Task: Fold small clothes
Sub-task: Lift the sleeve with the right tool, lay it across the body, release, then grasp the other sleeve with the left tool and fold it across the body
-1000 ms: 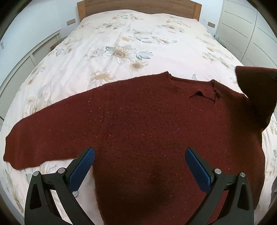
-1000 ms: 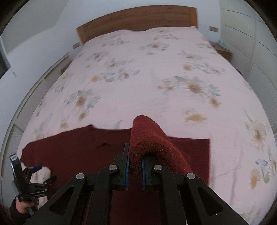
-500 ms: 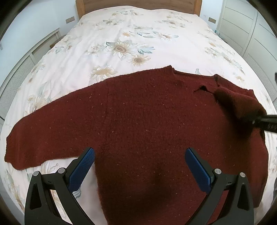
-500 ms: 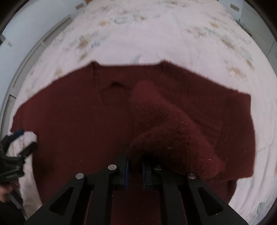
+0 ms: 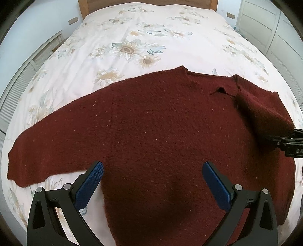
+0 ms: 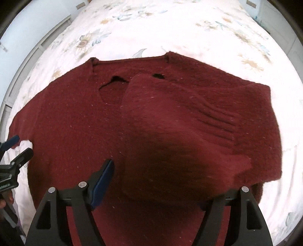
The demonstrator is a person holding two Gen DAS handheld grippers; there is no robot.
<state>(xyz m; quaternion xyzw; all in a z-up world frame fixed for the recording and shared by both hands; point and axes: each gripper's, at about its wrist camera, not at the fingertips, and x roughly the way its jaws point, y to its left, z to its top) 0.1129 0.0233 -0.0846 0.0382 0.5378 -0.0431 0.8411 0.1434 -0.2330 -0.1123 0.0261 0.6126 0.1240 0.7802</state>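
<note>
On the bed point(image 5: 132, 28) the dark red sweater point(image 5: 151, 123) lies flat, its far sleeve point(image 5: 47, 149) spread out; the left tongs point(image 5: 153, 181) hover wide open and empty above the hem. The right tongs point(image 6: 157, 181) are opening, letting the folded sleeve point(image 6: 170, 123) drop across the chest; I'd say the spread sleeve comes next, with plenty of bare bedspread around

Sweater point(image 5: 151, 132) flat on bedspread point(image 5: 132, 37), neckline toward headboard point(image 5: 144, 2); 1 sleeve point(image 6: 170, 132) folded across chest, the other outstretched.
</note>
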